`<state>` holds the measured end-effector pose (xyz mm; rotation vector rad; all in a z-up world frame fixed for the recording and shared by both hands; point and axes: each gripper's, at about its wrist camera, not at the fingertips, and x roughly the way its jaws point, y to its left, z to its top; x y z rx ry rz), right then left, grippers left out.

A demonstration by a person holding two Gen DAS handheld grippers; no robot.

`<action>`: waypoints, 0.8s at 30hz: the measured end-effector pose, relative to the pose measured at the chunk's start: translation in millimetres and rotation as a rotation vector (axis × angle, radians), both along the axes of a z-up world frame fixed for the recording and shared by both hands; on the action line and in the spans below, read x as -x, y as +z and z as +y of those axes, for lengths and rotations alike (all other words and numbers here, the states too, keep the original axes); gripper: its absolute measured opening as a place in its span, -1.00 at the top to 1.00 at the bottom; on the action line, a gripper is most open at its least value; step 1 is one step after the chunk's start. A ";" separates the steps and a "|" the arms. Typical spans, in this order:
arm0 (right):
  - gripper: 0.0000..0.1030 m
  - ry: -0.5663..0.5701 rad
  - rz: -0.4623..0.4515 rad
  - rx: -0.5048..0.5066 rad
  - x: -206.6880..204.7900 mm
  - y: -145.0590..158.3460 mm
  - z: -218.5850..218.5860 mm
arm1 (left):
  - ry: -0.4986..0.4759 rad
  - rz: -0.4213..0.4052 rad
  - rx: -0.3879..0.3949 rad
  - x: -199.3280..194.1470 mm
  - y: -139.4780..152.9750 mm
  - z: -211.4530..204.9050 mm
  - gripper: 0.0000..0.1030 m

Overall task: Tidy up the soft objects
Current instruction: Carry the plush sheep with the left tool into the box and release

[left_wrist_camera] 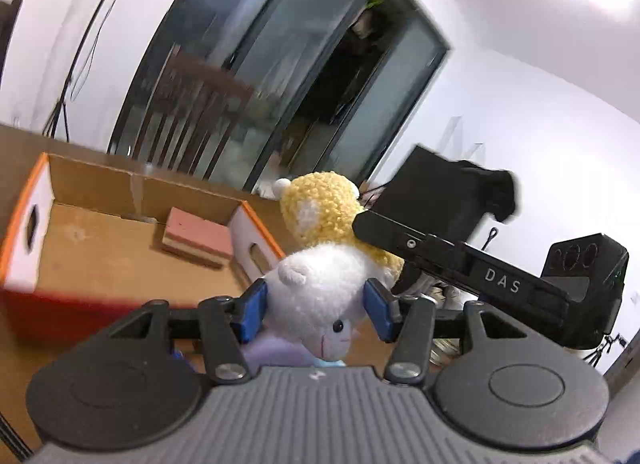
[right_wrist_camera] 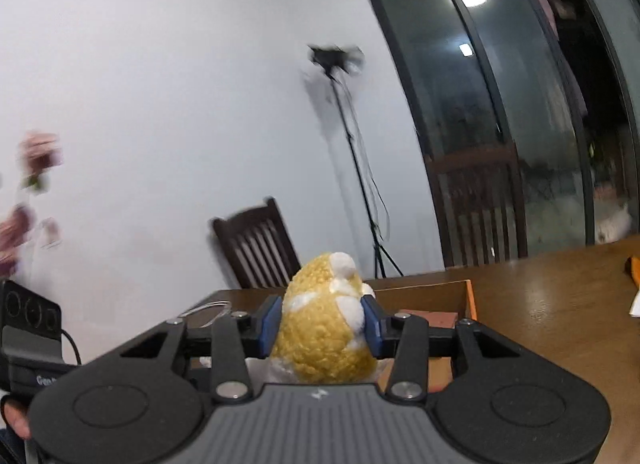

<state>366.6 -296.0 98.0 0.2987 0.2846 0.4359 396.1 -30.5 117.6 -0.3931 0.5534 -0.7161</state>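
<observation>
Cardboard box point(left_wrist_camera: 100, 240) sits open on the desk point(left_wrist_camera: 16, 152), a pink block point(left_wrist_camera: 198, 238) inside. Left gripper point(left_wrist_camera: 316, 306) fingers pinch a white plush toy point(left_wrist_camera: 320, 300), held above the desk. Right gripper point(right_wrist_camera: 320, 324) fingers pinch a yellow plush toy point(right_wrist_camera: 320, 336), likewise raised.

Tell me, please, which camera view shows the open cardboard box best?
The left wrist view: the cardboard box shows its floor, orange-edged walls and a pink block inside. The right wrist view shows only a wall and corner behind the yellow plush.
</observation>
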 end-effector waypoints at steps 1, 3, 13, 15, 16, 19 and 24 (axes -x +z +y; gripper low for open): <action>0.18 -0.013 0.030 -0.007 -20.8 -3.4 -2.8 | 0.009 0.033 0.002 -21.6 -5.3 -2.4 -0.03; 0.18 -0.041 0.112 -0.008 -68.3 -18.0 -6.6 | 0.009 0.102 0.004 -66.8 -22.5 -9.5 -0.03; 0.09 -0.147 0.269 0.233 -128.1 -79.0 7.0 | -0.014 0.177 -0.107 -117.8 -64.3 -37.8 -0.08; 0.09 -0.161 0.256 0.258 -128.7 -80.7 9.9 | -0.003 0.149 -0.131 -113.0 -60.3 -38.5 -0.11; 0.07 -0.162 0.232 0.266 -125.2 -76.7 11.5 | 0.005 0.133 -0.142 -108.4 -56.4 -38.2 -0.11; 0.00 -0.167 0.184 0.271 -111.5 -59.9 12.5 | 0.026 0.108 -0.155 -93.7 -41.2 -28.6 -0.14; -0.27 -0.157 0.088 0.244 -71.9 -15.9 -0.7 | 0.062 -0.022 -0.190 -50.1 6.0 -1.0 -0.25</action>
